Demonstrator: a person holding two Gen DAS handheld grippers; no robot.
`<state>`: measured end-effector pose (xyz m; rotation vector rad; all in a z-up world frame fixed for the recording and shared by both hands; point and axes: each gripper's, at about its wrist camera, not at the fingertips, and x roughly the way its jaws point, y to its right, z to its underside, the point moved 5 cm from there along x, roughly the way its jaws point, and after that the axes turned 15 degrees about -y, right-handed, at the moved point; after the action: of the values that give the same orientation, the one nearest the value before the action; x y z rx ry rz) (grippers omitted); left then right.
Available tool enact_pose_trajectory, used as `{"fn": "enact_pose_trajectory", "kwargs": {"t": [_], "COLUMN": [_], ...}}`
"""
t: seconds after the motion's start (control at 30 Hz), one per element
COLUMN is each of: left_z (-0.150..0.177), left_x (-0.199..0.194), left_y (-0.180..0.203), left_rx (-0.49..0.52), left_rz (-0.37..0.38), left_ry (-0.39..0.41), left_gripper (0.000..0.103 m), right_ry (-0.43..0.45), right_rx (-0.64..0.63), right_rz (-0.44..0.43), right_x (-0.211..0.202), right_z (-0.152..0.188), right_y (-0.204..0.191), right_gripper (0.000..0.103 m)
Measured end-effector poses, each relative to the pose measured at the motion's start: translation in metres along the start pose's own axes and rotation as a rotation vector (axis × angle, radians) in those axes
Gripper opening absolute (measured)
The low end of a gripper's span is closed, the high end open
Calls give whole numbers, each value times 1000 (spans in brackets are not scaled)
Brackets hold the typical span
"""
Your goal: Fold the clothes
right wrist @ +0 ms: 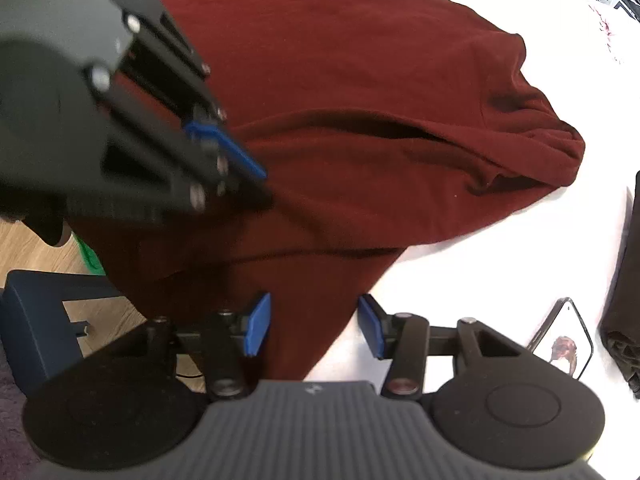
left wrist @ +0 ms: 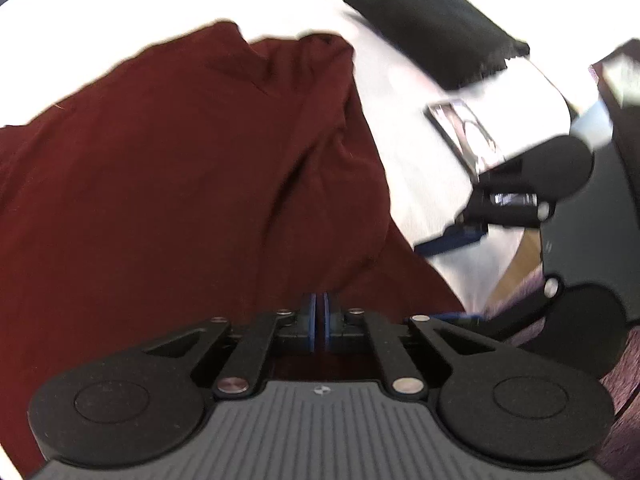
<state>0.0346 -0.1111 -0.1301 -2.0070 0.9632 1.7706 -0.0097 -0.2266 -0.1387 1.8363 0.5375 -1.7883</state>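
A phone (right wrist: 562, 338) lies face up on the white table (right wrist: 500, 272) near a folded black cloth (left wrist: 436, 28), with a dark blue stool (right wrist: 36, 320) standing on the wooden floor (right wrist: 32, 246).

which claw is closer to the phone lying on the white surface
Right. The right claw hangs open over the dark red garment edge, with the phone just beside it. The left claw, shut, is farther over the garment.

Left gripper (left wrist: 319, 312): pads pressed together, tips down at the dark red garment (left wrist: 180, 168), pinching a fold.
Right gripper (right wrist: 314, 324): jaws apart, pointing steeply down over the garment's near edge, pads off the cloth.
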Motion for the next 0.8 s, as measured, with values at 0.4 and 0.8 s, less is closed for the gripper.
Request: {"fn": "enact_pose_trajectory", "kwargs": {"t": [0.4,0.8], "left_z": [7,50], "left_x": [-119,-144], "left_y": [-95,-168], "left_rx": [-320,-603], "left_rz": [-44,-128], "left_ry": [372,441], "left_gripper": [2,2], "right_ry": [-2,-11], "right_rx": [7,36], "right_rz": [-1,-35], "right_x": [-2,-8], "right_z": [8,18], "right_y": [9,27], "right_gripper": [53,54]}}
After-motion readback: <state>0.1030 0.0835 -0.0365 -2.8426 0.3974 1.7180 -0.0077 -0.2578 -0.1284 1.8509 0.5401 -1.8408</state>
